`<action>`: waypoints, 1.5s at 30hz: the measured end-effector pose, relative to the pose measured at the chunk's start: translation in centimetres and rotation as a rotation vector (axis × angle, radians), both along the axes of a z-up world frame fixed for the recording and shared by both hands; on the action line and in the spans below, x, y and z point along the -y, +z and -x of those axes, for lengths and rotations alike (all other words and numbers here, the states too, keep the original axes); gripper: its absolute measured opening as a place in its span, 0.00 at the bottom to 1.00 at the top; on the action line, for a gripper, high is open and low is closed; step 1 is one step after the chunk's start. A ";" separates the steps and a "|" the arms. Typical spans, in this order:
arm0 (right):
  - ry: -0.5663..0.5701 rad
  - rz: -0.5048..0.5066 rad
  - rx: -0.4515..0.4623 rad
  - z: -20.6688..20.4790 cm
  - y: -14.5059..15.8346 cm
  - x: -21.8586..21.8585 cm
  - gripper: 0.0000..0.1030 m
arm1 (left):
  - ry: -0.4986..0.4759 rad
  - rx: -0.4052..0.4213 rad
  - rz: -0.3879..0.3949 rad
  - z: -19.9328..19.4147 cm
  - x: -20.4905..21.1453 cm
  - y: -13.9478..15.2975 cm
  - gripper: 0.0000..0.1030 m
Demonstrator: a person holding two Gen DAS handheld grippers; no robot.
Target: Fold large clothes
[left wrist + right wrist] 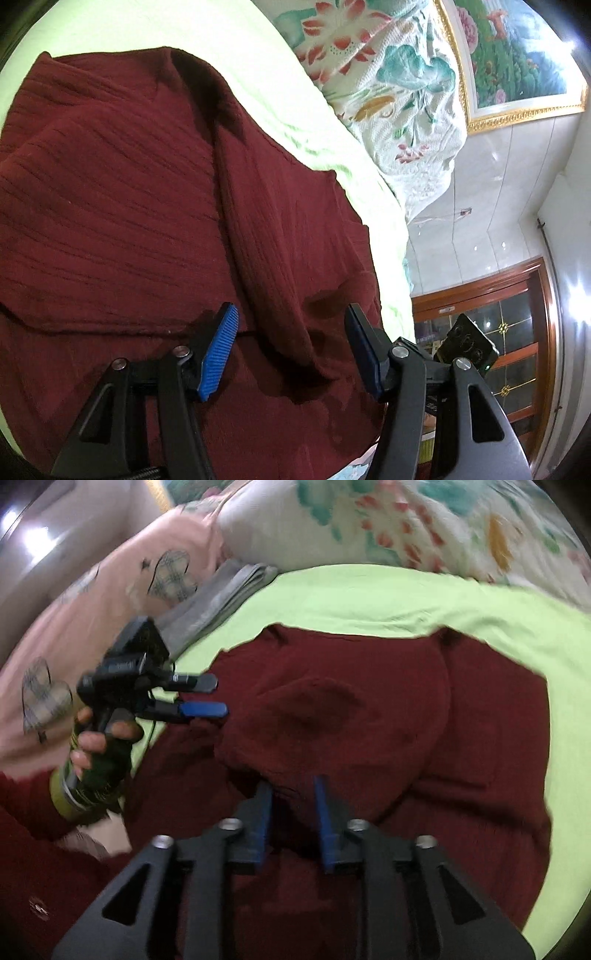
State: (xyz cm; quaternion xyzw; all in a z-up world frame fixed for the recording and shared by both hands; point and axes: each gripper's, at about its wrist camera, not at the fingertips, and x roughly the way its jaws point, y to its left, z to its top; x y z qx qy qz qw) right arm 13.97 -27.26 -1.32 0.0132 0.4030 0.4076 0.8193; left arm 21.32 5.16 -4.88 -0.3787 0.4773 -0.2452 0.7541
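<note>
A large dark red ribbed garment point(122, 206) lies spread on a light green sheet point(258, 70), with a long fold running down its middle. My left gripper point(290, 314) is open just above the garment near its right part, with nothing between the blue pads. In the right wrist view the garment point(369, 716) lies bunched on the green sheet point(369, 594). My right gripper point(293, 781) is open over a raised fold, holding nothing. The left gripper point(218, 696) shows there at the left, open, held in a hand.
A floral quilt point(388, 74) lies beyond the sheet, also in the right wrist view point(406, 520). A pink pillow point(92, 602) and a folded grey cloth point(218, 598) lie at the left. A framed painting point(517, 55) and a wooden door point(509, 332) are at the right.
</note>
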 end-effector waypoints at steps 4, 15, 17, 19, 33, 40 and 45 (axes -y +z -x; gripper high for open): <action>-0.104 -0.210 -0.020 -0.2 1.3 3.2 0.51 | -0.027 -0.019 -0.015 -0.6 1.3 -0.3 0.59; -0.354 -0.216 -0.279 -7.4 -1.4 4.2 0.31 | -0.108 -0.036 -0.106 -2.2 5.2 -1.6 0.18; -0.351 -0.161 -0.318 -8.3 -2.4 3.1 0.05 | -0.111 -0.026 -0.114 -2.2 5.0 -1.5 0.03; -0.365 -0.144 -0.310 -8.8 -2.5 2.5 0.03 | -0.101 0.019 -0.140 -2.2 4.5 -0.4 0.03; -0.419 -0.369 -0.162 -6.9 -2.5 6.4 0.03 | 0.006 0.213 -0.225 -0.3 2.3 1.7 0.00; -0.434 -0.362 -0.226 -6.8 -3.8 7.0 0.06 | -0.029 0.156 -0.208 0.1 1.7 0.4 0.14; -0.438 -0.374 -0.232 -6.8 -3.9 7.0 0.15 | -0.031 0.143 -0.228 -0.7 1.7 1.2 0.62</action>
